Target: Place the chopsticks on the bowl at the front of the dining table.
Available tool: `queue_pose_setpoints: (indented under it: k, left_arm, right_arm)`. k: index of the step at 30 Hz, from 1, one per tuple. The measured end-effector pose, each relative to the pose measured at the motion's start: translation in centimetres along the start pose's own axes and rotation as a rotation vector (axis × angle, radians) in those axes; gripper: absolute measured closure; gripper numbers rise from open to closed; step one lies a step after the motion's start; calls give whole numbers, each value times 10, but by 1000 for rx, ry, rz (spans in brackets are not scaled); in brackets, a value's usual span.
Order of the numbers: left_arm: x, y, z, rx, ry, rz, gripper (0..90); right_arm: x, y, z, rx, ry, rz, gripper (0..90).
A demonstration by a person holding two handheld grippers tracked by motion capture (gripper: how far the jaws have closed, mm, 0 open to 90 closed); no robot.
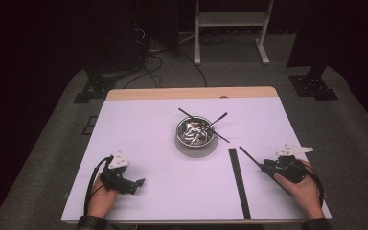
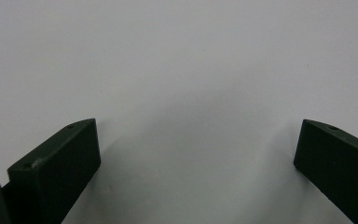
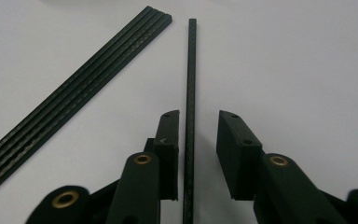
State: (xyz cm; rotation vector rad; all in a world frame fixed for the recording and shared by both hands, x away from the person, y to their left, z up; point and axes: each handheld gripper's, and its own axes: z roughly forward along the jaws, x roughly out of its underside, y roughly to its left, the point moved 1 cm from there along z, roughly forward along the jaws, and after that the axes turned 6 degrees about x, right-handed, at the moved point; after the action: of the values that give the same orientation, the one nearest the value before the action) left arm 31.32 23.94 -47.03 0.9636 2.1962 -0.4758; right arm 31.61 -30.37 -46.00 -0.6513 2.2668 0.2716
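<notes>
Black and thin, the single chopstick (image 3: 190, 93) runs lengthwise between my right gripper (image 3: 196, 135) jaws — its long axis in line with them, far tip pointing straight away from the camera. One pad sits against it, the other stands just off: open, no clamp. From the high view the chopstick (image 1: 254, 160) lies on the white table (image 1: 143, 139), angled up-left toward the metal bowl (image 1: 195, 133), beside the aligned bundle of chopsticks (image 1: 238, 182). My left gripper (image 2: 196, 154) rests wide open, holding nothing.

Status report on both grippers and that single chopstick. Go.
Left gripper open over bare table. Right gripper straddling single chopstick, right jaw not touching. Chopstick bundle alongside, apart.
</notes>
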Motion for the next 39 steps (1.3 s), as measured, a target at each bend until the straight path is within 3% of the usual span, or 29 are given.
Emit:
queue_pose_setpoints:
  k: [9,15,29,39]
  left_arm:
    - [0,0,0,0,-1,0,0]
    - [0,0,0,0,-1,0,0]
    - [0,0,0,0,0,0,0]
    - [0,0,0,0,0,0,0]
  right_arm:
    - [1,0,2,-12,13,2,777]
    - [1,1,2,8,13,-10,843]
    - [0,2,1,-4,26,3,855]
    - [-3,4,-4,-21,3,-8,855]
